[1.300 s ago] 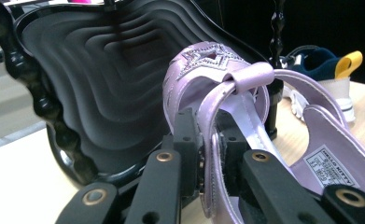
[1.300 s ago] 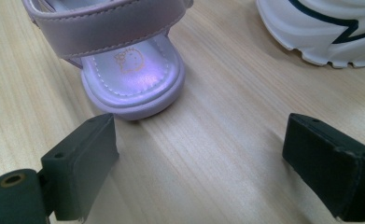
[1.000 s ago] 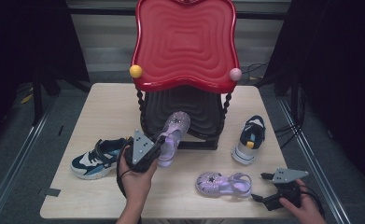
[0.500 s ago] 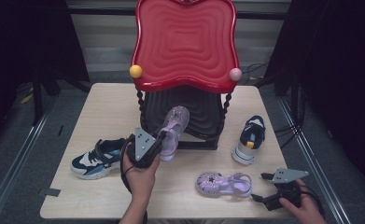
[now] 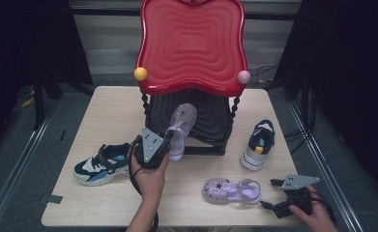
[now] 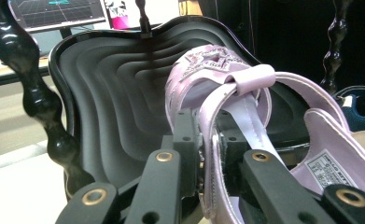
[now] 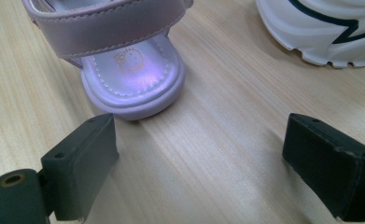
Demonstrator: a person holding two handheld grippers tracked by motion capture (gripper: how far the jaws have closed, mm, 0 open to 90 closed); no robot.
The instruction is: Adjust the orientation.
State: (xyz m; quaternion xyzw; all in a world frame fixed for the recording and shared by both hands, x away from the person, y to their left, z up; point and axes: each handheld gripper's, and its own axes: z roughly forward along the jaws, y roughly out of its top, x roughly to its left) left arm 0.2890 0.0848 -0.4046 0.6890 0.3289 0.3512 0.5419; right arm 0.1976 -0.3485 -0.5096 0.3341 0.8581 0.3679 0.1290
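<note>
The left gripper (image 5: 169, 140) was clamped on a lilac sandal's (image 5: 181, 128) side strap, toe pointing far over the black tray (image 5: 210, 121); its heel was cut off in the left gripper view.

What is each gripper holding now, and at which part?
The left gripper is shut on the side strap of a purple sandal. The right gripper is open and holds nothing.
</note>
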